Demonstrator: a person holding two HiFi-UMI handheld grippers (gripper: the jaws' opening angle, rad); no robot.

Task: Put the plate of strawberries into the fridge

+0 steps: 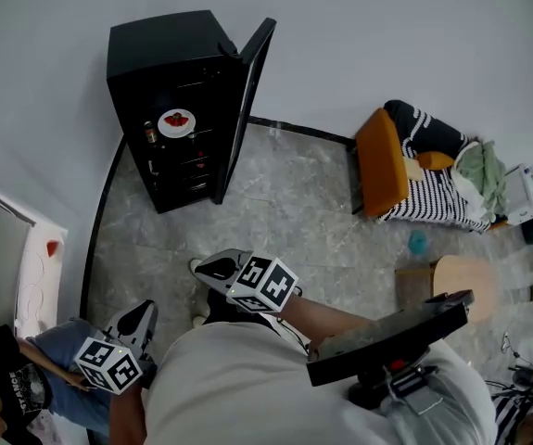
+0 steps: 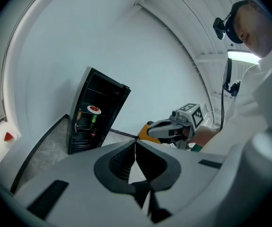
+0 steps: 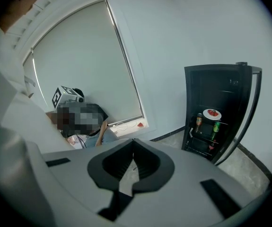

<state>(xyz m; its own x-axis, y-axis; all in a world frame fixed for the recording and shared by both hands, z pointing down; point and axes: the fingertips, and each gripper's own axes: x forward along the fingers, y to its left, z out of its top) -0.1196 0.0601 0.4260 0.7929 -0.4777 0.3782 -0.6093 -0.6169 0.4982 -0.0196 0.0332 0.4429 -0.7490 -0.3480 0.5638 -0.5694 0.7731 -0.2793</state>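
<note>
- The left gripper (image 2: 136, 144) has its jaws pressed together, tip to tip, with nothing between them.
- The right gripper (image 3: 134, 142) is the same: its jaws are closed on each other and empty.
- Both grippers are held close to the person's body, well apart from the fridge (image 1: 164, 58).
- The fridge is black and stands on the stone floor against the wall, with its door (image 1: 247, 91) swung open.
- The plate of strawberries (image 1: 176, 122) sits on an upper shelf inside the fridge. A bottle (image 3: 198, 121) and a green can (image 3: 216, 126) stand just below it.
- An orange chair (image 1: 382, 160) stands off to the right, with a striped cloth (image 1: 437, 197) beside it.
</note>
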